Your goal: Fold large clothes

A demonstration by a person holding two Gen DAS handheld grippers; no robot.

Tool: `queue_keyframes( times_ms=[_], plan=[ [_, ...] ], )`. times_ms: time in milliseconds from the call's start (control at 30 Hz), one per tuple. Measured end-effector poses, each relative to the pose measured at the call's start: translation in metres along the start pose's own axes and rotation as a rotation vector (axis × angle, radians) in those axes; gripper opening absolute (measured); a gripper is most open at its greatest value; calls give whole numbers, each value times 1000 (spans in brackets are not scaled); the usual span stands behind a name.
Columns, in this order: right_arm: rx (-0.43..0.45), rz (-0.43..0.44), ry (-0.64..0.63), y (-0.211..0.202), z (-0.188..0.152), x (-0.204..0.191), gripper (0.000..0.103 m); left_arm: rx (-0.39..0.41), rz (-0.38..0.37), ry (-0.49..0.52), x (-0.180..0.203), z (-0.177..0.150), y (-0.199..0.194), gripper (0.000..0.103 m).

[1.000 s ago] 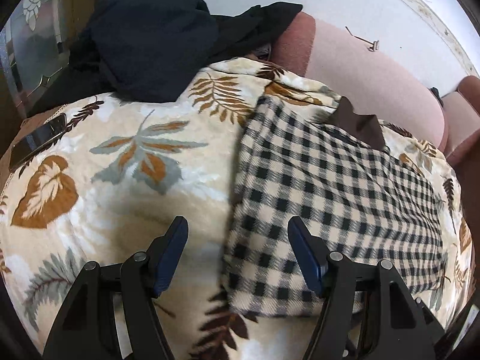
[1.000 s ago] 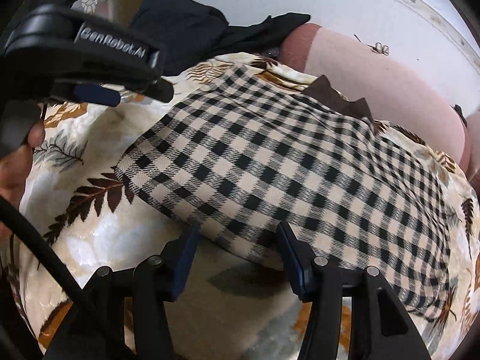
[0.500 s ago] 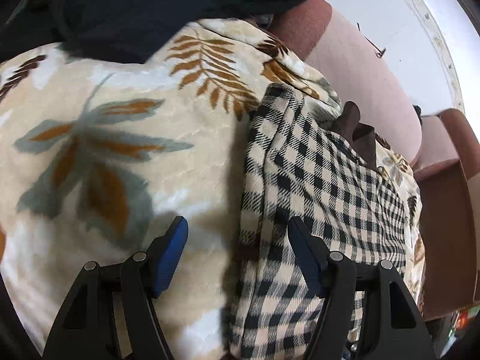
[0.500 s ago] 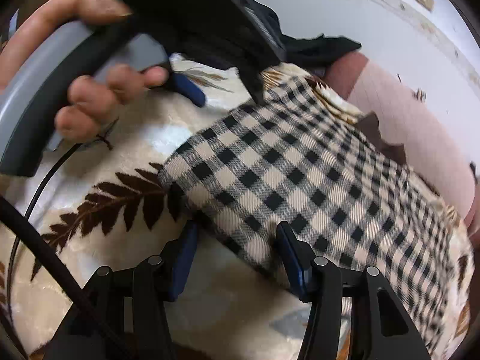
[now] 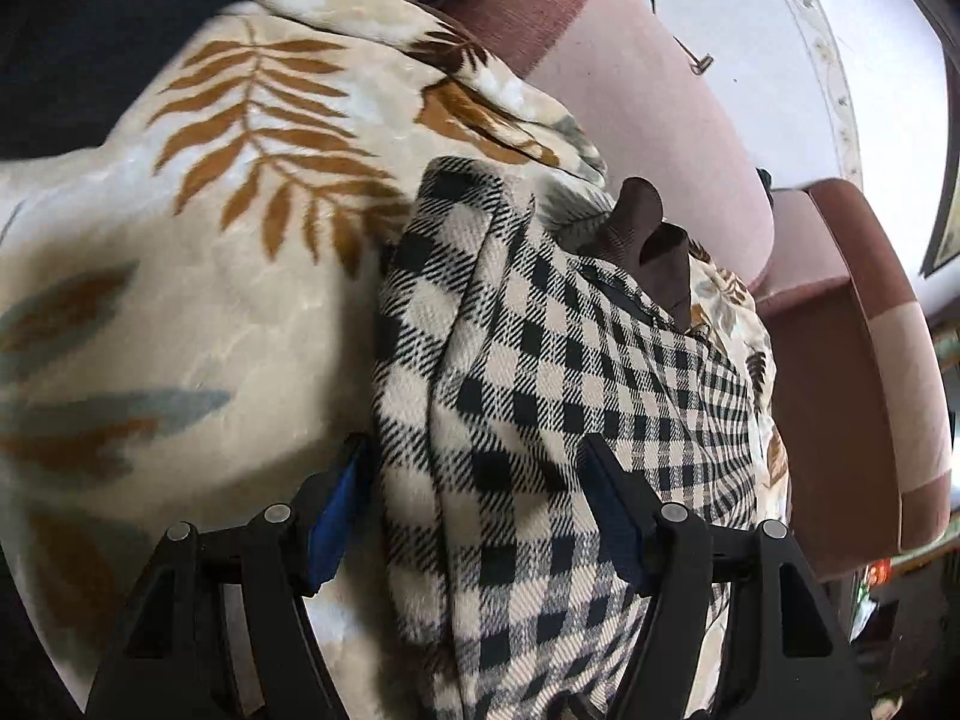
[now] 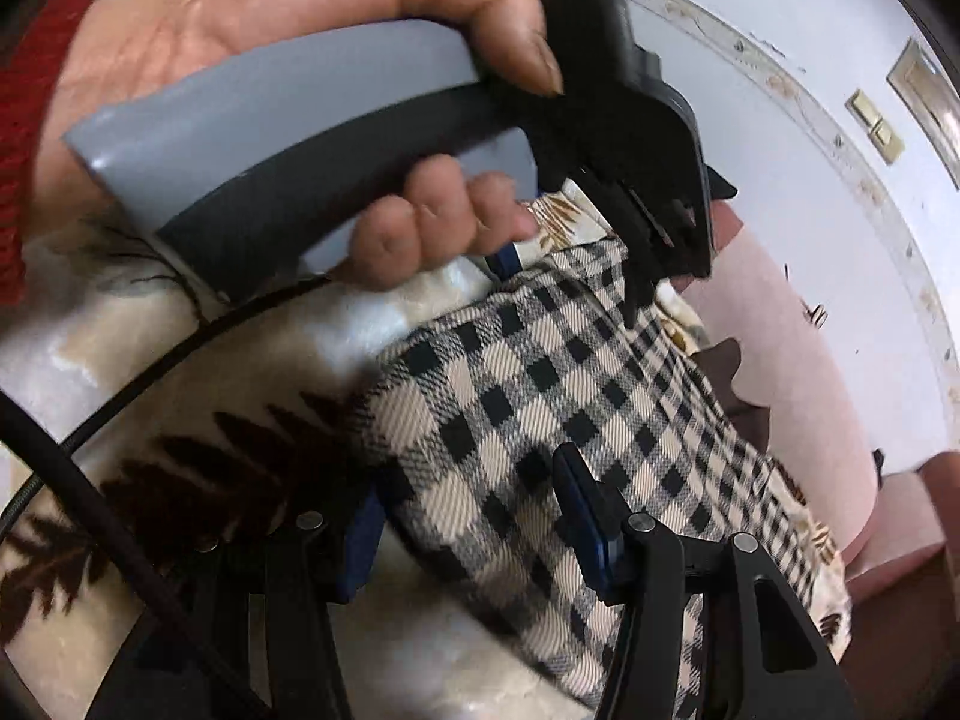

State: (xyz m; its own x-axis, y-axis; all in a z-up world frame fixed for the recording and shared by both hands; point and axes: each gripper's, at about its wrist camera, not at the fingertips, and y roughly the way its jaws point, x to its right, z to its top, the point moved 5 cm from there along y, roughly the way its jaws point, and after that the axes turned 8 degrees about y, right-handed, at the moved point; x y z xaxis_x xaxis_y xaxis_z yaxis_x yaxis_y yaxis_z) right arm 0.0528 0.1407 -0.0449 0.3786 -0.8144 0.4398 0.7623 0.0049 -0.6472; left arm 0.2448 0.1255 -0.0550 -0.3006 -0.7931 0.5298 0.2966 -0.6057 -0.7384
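A black-and-cream checked garment (image 5: 540, 372) lies folded on a leaf-print blanket (image 5: 210, 252), its brown collar (image 5: 648, 234) at the far end. My left gripper (image 5: 474, 474) is open and low over the garment's left edge; the cloth runs between the fingers, the left pad (image 5: 339, 504) beside the edge and the right one resting on top. My right gripper (image 6: 468, 516) is open too, straddling the garment's (image 6: 540, 396) near corner. In the right wrist view a hand (image 6: 270, 30) holds the left gripper's grey handle (image 6: 288, 138) just above the cloth.
A pink sofa back (image 5: 648, 96) and brown armrest (image 5: 852, 360) rise behind and to the right of the blanket. Dark clothes (image 5: 90, 30) are piled at the upper left. A black cable (image 6: 150, 372) crosses the blanket (image 6: 150, 324) at the left of the right wrist view.
Both grippers have come down and forward onto the garment, which now lies between each pair of fingers. The hand with the left gripper has swung in to fill the top of the right wrist view.
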Motion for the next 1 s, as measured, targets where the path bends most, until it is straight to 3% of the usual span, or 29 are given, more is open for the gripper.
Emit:
queue_keyframes(
  times_ms=[133,233,300,400,433,467,567,733,1000],
  plan=[
    [-10,5,10,3,3,-1,58,7,-36,-4,-1,6,4,72],
    [-12,13,-2,0,5,-7,51,22,-50,-16,-2,11,8,72],
    [-9,14,-33,0,5,-13,35,36,-40,-10,0,13,9,70],
    [-2,-21,-78,-2,3,-22,17,25,28,17,1,13,13,33],
    [1,-29,-83,-3,4,-23,16,24,21,16,1,13,12,20],
    [4,-28,-79,-6,4,-24,14,28,-6,12,2,13,11,14],
    [23,-14,-30,-13,6,-13,9,43,-2,16,7,14,2,12],
    [85,-32,56,-40,8,16,8,78,67,61,37,17,-11,12],
    [95,-29,240,-76,-22,94,8,103,104,116,115,19,-22,12]
  ],
)
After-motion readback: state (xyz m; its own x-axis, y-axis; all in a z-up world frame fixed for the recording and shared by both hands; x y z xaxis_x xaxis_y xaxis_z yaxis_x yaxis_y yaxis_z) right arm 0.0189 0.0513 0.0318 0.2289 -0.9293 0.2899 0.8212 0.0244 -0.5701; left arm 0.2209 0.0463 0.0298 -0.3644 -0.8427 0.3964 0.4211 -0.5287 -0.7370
